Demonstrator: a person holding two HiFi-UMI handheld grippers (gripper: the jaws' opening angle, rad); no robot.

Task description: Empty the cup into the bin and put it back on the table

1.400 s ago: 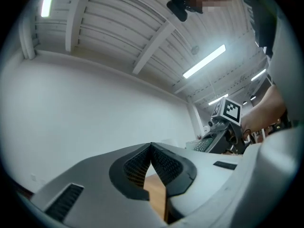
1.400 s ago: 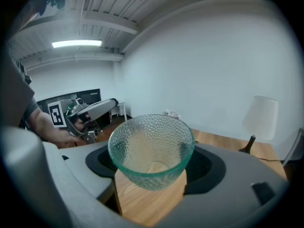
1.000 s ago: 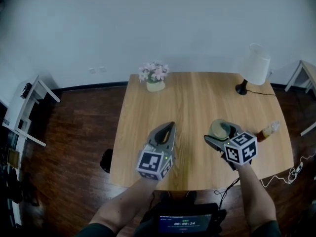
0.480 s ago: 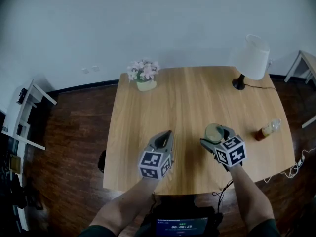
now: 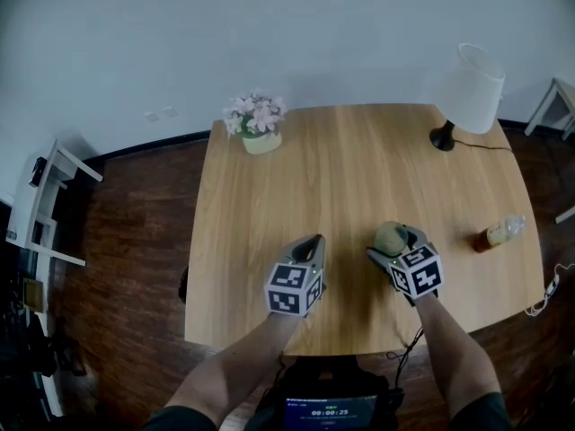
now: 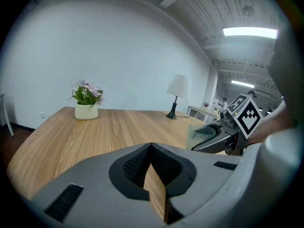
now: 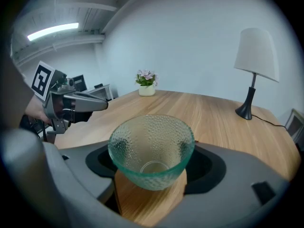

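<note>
A clear green-tinted dimpled glass cup [image 5: 389, 237] sits upright between the jaws of my right gripper [image 5: 395, 241], near the table's front edge right of centre. In the right gripper view the cup [image 7: 151, 148] looks empty, and both jaws of that gripper [image 7: 152, 159] press on its sides. My left gripper [image 5: 314, 242] hovers over the table just to the left, shut with nothing in it. From the left gripper view its jaws [image 6: 151, 148] meet, and the cup [image 6: 199, 136] shows at the right in the other gripper.
The wooden table [image 5: 341, 169] carries a white pot of pink flowers [image 5: 258, 128] at the back left, a white lamp [image 5: 472, 83] at the back right and a bottle [image 5: 499, 233] lying near the right edge. Dark wood floor surrounds it, with a white stand [image 5: 49, 205] at the left.
The right gripper with the cup has drifted left, away from the bottle and nearer the left gripper. The head view has shifted a little. Both grippers keep their jaw states.
</note>
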